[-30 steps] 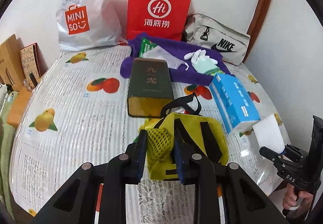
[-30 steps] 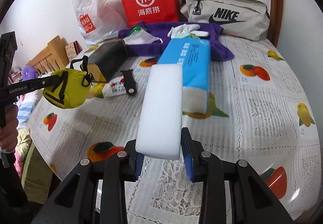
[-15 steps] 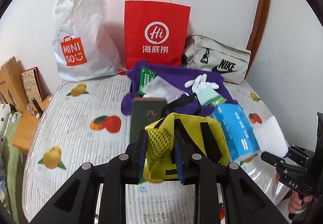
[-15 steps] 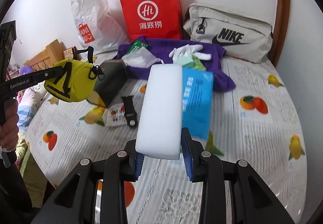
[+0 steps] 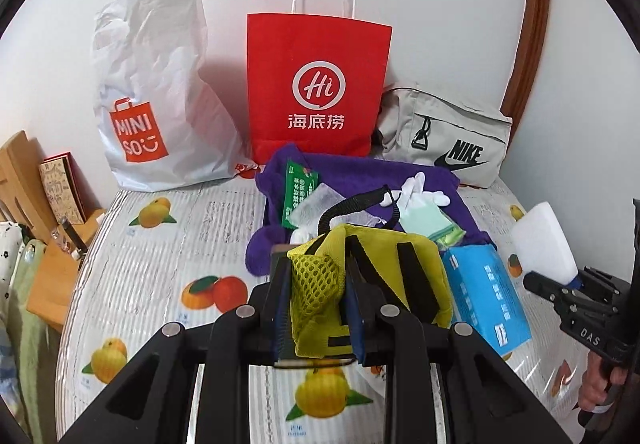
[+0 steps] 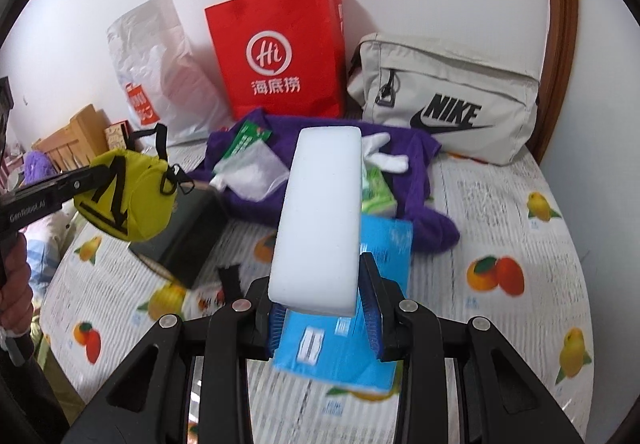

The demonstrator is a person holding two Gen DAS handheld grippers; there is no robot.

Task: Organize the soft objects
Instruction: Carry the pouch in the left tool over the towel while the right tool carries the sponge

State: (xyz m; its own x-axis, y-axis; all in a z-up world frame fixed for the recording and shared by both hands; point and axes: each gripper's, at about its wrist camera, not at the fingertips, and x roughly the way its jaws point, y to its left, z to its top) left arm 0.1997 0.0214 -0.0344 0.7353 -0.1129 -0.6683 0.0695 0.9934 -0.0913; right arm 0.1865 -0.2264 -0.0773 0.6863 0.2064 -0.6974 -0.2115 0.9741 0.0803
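The bags at the wall now loom nearer ahead: left gripper [image 5: 316, 308] clamps the yellow pouch [image 5: 372, 276], right gripper [image 6: 322, 308] the white sponge [image 6: 320, 216], both risen toward stowing.

The yellow pouch [image 5: 384, 276] is woven cloth with a coarse mesh pocket and matt black webbing straps. The white sponge block [image 6: 320, 220] looks like smooth, matt foam. The left hand-held gripper [image 5: 316, 304] is matt black plastic with ribbed blue pads and bright metal screws. The red paper bag [image 5: 316, 84] is matt, with twisted white paper handles; the Miniso bag [image 5: 160, 96] is crinkled white plastic. The Nike bag [image 6: 448, 100] is beige cloth. The purple towel [image 6: 420, 180] is fluffy. The tissue pack [image 5: 484, 296] is glossy blue plastic film. The worktop [image 5: 160, 268] carries a shiny, fruit-printed cover
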